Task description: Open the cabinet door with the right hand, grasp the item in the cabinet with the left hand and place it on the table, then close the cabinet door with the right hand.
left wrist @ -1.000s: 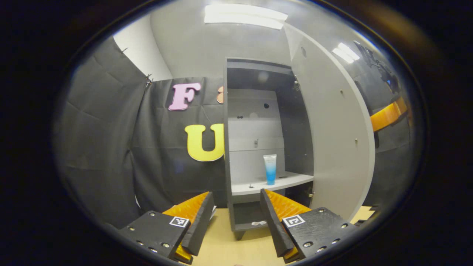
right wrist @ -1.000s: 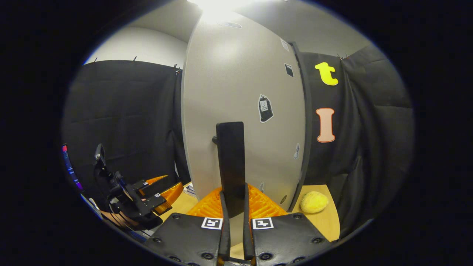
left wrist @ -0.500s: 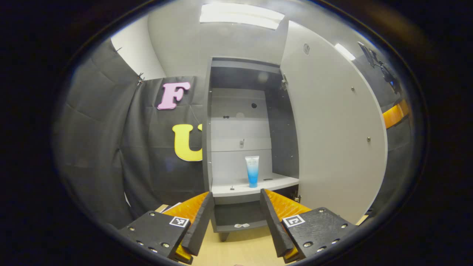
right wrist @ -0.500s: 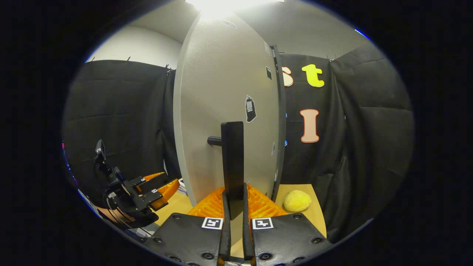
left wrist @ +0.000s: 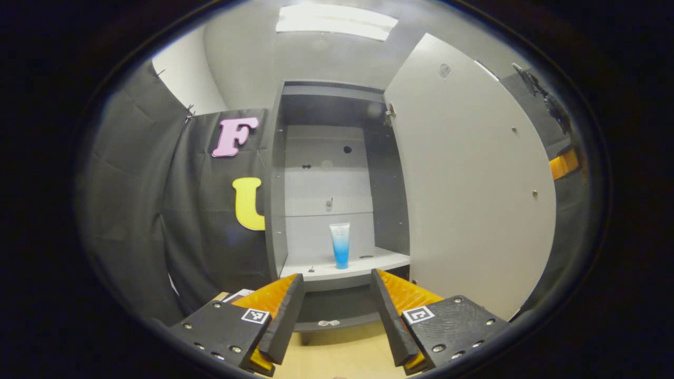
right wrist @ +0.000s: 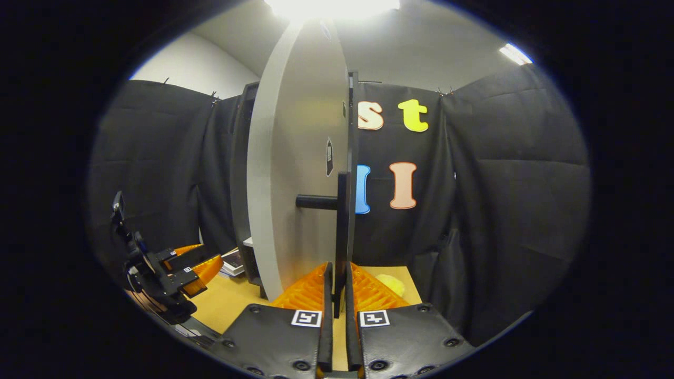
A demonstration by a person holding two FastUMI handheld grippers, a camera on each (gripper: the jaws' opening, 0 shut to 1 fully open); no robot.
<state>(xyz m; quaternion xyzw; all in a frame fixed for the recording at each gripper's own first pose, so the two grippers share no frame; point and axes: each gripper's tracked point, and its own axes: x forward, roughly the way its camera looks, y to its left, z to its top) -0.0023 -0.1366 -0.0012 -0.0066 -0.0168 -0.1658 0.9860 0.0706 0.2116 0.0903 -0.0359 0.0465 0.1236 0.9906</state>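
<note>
Cabinet door (left wrist: 474, 179) has swung wider over the last second, and the right gripper (right wrist: 337, 295) keeps its jaws clamped on the black door handle (right wrist: 342, 231). That lays the cabinet's inside bare: a blue tube (left wrist: 340, 245) stands upright on the grey shelf (left wrist: 368, 263), straight ahead of the left gripper (left wrist: 331, 300), whose jaws are wide and empty above the counter (left wrist: 342, 352). Opening looks about finished; reaching in likely comes next.

yellow round object (right wrist: 390, 285) on table, ceiling light (left wrist: 336, 22), booklets (right wrist: 231, 261)
</note>
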